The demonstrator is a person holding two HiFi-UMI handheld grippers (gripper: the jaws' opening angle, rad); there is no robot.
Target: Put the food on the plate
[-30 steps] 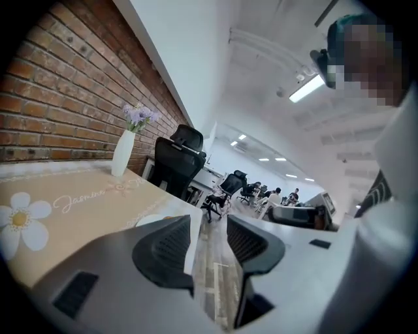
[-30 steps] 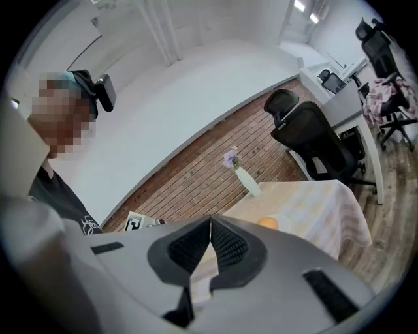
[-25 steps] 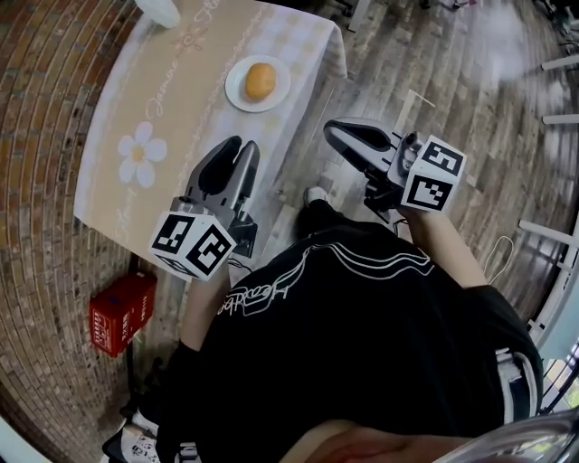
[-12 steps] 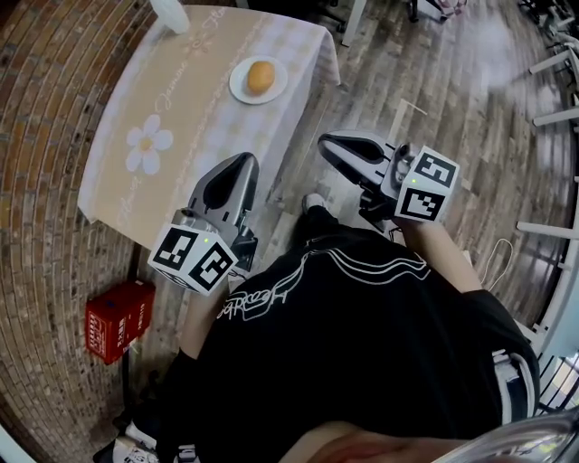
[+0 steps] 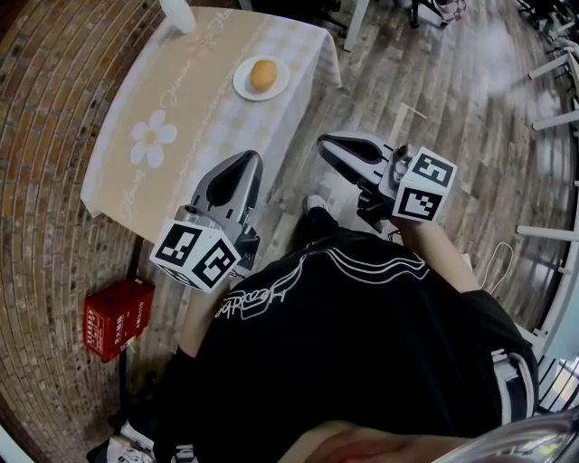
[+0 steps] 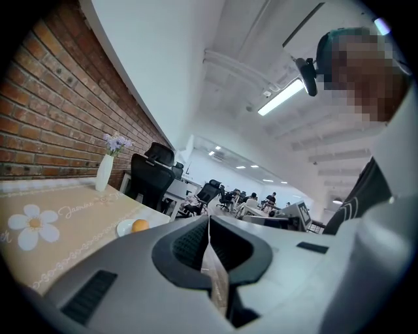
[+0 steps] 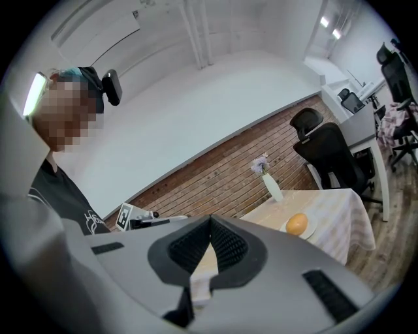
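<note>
Both claws are closed tip to tip and hold nothing: the left claw (image 5: 250, 161) and the right claw (image 5: 326, 142) hang near the person's body, well apart from the table (image 5: 172, 104). The food (image 5: 263, 74), a round orange piece, already lies in the middle of the plate (image 5: 242, 87), so the task looks done. The best handling now, I judge, is to leave it alone; any nudge risks rolling it off, since the plate sits near the table's edge. A vase (image 5: 177, 14) stands at the far end, well apart from the plate. A red box (image 5: 116, 313) lies on the floor to the left, and a chair (image 7: 332, 156) stands behind the table. Nothing blocks the way to the plate.
</note>
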